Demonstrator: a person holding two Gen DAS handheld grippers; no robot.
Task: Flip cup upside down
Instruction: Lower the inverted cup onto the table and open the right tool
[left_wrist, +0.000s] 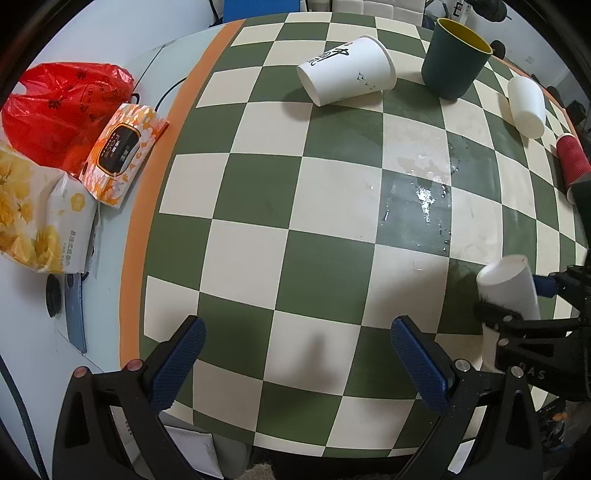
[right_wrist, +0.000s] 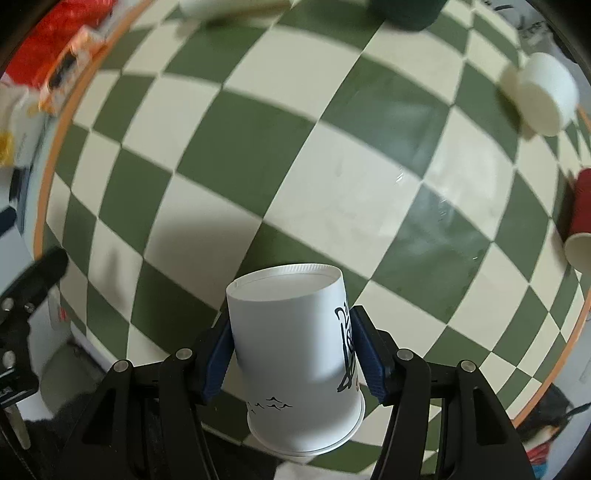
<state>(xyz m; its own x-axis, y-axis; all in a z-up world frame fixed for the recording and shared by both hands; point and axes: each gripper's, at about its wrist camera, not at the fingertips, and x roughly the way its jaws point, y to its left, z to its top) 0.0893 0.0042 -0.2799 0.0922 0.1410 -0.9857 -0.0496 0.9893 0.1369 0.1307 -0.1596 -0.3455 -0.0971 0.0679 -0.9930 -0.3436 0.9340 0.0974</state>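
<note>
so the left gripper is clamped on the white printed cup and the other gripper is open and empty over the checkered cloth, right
Not quite: the grippers are swapped. The right wrist view shows the right gripper clamped on the white printed cup, and the left wrist view shows the left gripper open and empty over the checkered cloth.

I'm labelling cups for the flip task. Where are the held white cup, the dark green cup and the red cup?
held white cup (right_wrist: 291, 354), right wrist view, side wall.
dark green cup (left_wrist: 452, 68), left wrist view, outer wall.
red cup (left_wrist: 572, 158), left wrist view, ribbed side.
</note>
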